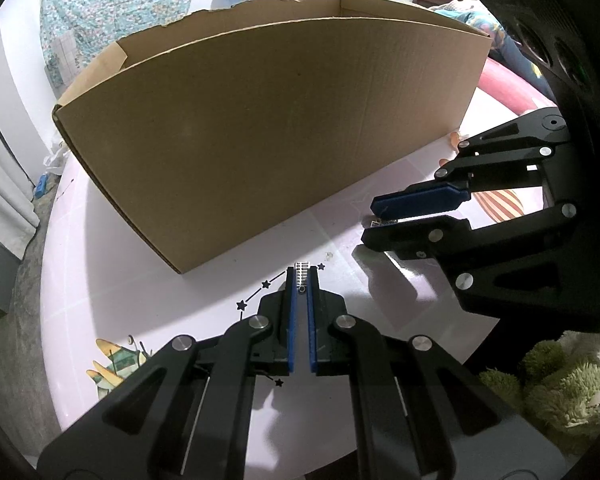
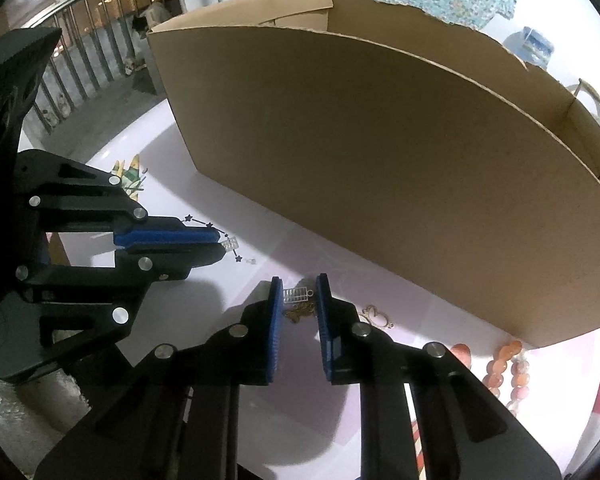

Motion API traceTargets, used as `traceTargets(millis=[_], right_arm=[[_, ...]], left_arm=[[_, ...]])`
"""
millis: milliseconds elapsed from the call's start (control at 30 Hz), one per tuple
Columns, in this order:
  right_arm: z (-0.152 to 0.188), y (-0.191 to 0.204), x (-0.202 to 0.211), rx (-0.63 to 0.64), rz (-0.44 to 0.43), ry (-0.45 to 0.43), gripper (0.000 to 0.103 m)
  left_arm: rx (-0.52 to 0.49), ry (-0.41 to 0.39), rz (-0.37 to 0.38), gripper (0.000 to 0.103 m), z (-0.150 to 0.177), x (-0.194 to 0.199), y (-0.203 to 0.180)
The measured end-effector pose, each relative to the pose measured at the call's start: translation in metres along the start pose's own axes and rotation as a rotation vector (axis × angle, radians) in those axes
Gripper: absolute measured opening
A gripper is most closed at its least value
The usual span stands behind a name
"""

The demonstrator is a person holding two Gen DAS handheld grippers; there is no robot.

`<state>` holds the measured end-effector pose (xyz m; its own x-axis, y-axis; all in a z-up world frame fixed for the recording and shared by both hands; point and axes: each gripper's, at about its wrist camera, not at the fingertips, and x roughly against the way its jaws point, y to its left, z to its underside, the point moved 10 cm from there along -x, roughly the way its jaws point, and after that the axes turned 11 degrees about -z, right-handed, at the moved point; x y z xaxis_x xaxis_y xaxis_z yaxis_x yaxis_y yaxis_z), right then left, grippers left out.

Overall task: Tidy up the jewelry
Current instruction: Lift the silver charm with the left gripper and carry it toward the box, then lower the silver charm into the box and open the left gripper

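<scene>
Pink table (image 1: 148, 280) under cardboard box (image 1: 268, 128)

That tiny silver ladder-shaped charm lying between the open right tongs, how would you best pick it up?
The silver ladder charm lies flat on the table, so come from straight above, tips down to the surface. The right tongs straddle it lengthwise; closing would probably pinch its two short ends. Mind the gold chain beside it. The left tongs hold a matching charm.

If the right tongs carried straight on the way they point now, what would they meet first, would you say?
Probably the small silver ladder-like charm between the right tongs, then the cardboard box wall beyond; depth is uncertain.
</scene>
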<state>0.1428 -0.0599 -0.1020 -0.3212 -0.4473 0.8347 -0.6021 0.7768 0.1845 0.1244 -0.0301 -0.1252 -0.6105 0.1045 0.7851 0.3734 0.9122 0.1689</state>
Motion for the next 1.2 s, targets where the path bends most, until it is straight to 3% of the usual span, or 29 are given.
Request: traceTargets(millis=[233,867,1067,1200], right_arm=[[0.001,-0.005,0.006,-0.017,-0.002,-0.018,0.017],[0.006,-0.006,0.07,-0.039,0.014,-0.158,0.017],[-0.003,-0.003,0.099,-0.054,-0.012,-0.228,0.017],[-0.019,0.003,0.122,-0.052,-0.043,-0.295,0.017]], left_arm=[[-0.002,-0.002,0.0,0.004,-0.001,0.0,0.002],[-0.013,-0.028,-0.009,0.004,-0.006,0.015,0.003],[-0.002,-0.071,-0.014,0.004,-0.013,0.038,0.003],[0.001,-0.165,-0.021,0.004,-0.035,0.07,0.007]])
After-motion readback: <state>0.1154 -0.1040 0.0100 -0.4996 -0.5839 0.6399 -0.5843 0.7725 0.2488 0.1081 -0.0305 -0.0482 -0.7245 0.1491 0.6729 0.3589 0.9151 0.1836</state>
